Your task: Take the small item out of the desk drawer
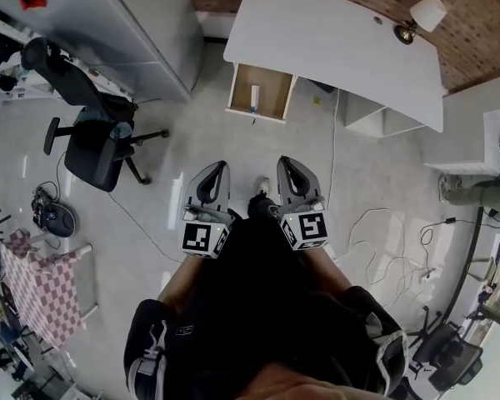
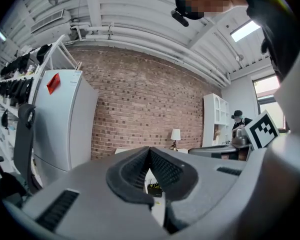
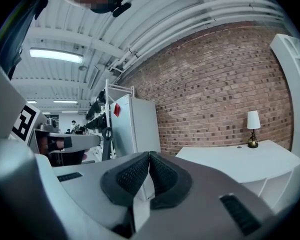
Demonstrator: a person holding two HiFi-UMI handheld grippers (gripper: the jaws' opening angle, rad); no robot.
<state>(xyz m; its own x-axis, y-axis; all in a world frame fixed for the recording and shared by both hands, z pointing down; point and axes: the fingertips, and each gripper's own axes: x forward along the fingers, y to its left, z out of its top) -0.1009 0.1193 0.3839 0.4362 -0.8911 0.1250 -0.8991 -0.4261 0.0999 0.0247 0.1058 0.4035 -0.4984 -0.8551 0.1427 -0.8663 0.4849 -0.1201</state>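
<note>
Head view: left gripper (image 1: 219,169) and right gripper (image 1: 286,163) sit side by side. The white desk's (image 1: 333,40) open drawer (image 1: 273,90) is well off at 12 o'clock, with the small item (image 1: 254,98) inside.
Left gripper view: jaws together, nothing in them.
Right gripper view: jaws pressed together too, empty.

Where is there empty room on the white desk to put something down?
Nearly all of the desk top is bare; only the lamp stands at one corner. The open drawer holds a small item, with bare wood beside it. Cables crowd the floor at right, a chair at left.
</note>
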